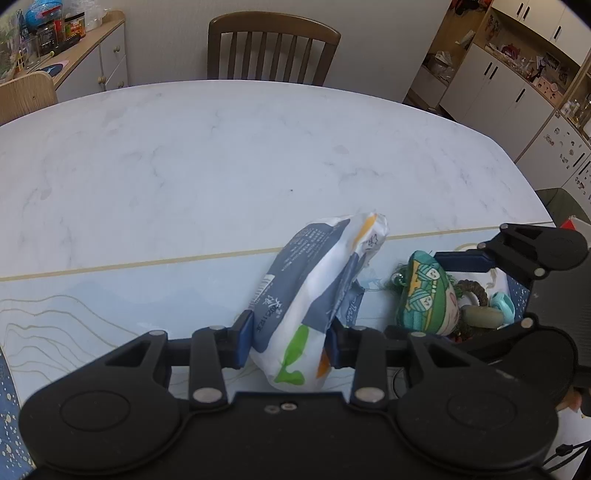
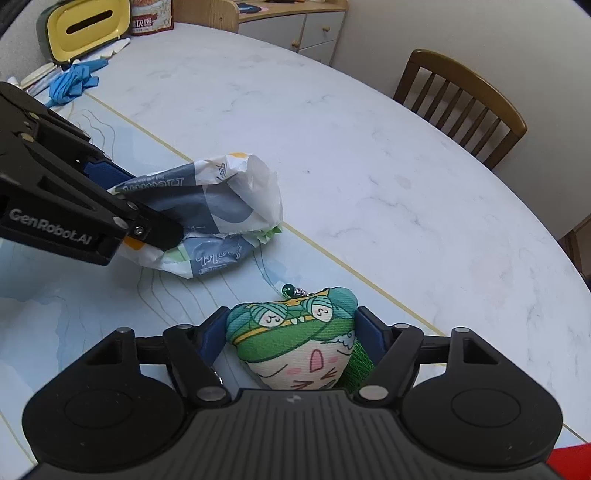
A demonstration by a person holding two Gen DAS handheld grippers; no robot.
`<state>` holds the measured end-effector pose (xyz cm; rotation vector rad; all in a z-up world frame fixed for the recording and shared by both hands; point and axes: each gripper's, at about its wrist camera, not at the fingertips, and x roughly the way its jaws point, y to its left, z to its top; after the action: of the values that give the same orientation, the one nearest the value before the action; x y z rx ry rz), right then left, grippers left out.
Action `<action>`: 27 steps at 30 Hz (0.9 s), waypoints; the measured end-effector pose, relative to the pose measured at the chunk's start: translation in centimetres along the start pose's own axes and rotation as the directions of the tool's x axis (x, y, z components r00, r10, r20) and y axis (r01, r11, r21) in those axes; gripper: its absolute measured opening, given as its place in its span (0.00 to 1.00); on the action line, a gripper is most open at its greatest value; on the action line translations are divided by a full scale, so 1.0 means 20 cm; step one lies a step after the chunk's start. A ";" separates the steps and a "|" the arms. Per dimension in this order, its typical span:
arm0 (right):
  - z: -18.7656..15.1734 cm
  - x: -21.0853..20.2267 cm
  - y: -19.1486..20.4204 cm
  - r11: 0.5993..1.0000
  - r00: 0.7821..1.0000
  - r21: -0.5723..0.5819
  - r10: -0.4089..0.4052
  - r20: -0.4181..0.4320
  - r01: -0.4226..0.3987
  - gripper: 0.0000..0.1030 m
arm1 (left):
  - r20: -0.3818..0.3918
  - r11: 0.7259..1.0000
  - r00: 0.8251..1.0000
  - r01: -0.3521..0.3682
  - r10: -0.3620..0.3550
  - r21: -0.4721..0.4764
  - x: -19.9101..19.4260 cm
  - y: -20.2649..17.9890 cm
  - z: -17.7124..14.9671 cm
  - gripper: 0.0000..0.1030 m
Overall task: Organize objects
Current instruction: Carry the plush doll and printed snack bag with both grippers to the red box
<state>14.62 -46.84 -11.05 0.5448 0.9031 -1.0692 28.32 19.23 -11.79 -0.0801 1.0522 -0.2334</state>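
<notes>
Left wrist view: the left gripper (image 1: 290, 341) is seen with its jaws pinched onto one crumpled white-and-blue packet (image 1: 317, 295), which is held tilted above a pale blue mat (image 1: 110, 295) on the marble table (image 1: 221, 147). To the right, the right gripper (image 1: 443, 291) is seen side-on, with one green plush charm (image 1: 424, 295) between its jaws, beside a small clutter of trinkets that cannot be told apart. One slatted wooden chair (image 1: 273, 48) is placed at the far edge; a sideboard (image 1: 92, 51) with jars and white cabinets (image 1: 498, 85) are visible behind. Right wrist view: the right gripper (image 2: 291, 334) is shown with its jaws closed partway against both sides of the plush charm (image 2: 299, 339), its cartoon face turned to the camera. At left, the packet (image 2: 221, 206) is clamped by the left gripper (image 2: 140, 206), its far end close to the mat (image 2: 92, 314). One yellow tissue box (image 2: 88, 26), one blue glove bundle (image 2: 74, 81) and one chair (image 2: 465, 107) are counted around the table (image 2: 369, 147).
</notes>
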 end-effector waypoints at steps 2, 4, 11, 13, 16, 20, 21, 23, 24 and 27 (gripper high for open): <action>-0.01 -0.03 0.00 1.000 1.000 0.012 -0.002 0.004 0.002 0.68 | 0.003 1.000 1.000 0.001 -0.001 0.003 0.00 0.00 0.00 0.36; -0.01 -0.06 -0.01 1.000 1.000 0.024 0.007 0.008 -0.007 0.67 | 0.005 1.000 1.000 0.002 -0.002 0.010 -0.01 -0.01 0.00 0.36; -0.03 -0.24 0.00 0.999 0.999 0.048 0.023 0.031 -0.025 0.67 | 0.024 0.999 1.000 0.002 -0.003 0.037 -0.09 -0.06 0.02 0.36; -0.05 -0.30 0.00 0.997 0.999 0.063 0.030 0.040 -0.033 0.67 | 0.034 0.999 0.999 0.010 -0.012 0.040 -0.13 -0.08 0.03 0.36; -0.07 -0.41 -0.03 0.993 0.997 0.097 0.060 0.055 -0.065 0.67 | 0.064 0.998 0.997 0.038 -0.040 0.041 -0.21 -0.12 0.03 0.36; -0.12 -0.58 -0.07 0.988 0.993 0.120 0.086 0.085 -0.096 0.67 | 0.083 0.995 0.995 0.049 -0.057 0.090 -0.33 -0.22 0.01 0.36; -0.14 -0.63 -0.08 0.987 0.992 0.124 0.091 0.091 -0.102 0.67 | 0.081 0.993 0.995 0.055 -0.063 0.100 -0.35 -0.24 0.00 0.36; -0.18 -0.71 -0.10 0.985 0.991 0.138 0.095 0.093 -0.107 0.67 | 0.073 0.991 0.995 0.064 -0.073 0.119 -0.40 -0.30 -0.01 0.36; -0.21 -0.75 -0.12 0.983 0.991 0.145 0.099 0.095 -0.112 0.67 | 0.067 0.989 0.995 0.070 -0.079 0.127 -0.43 -0.33 -0.02 0.36; -0.28 -0.86 -0.16 0.981 0.990 0.160 0.100 0.096 -0.115 0.67 | 0.051 0.985 0.995 0.079 -0.088 0.152 -0.50 -0.41 -0.03 0.36</action>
<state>6.36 -35.29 0.46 0.6714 0.7041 -1.0667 21.87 13.60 -2.23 0.0050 0.9715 -0.3836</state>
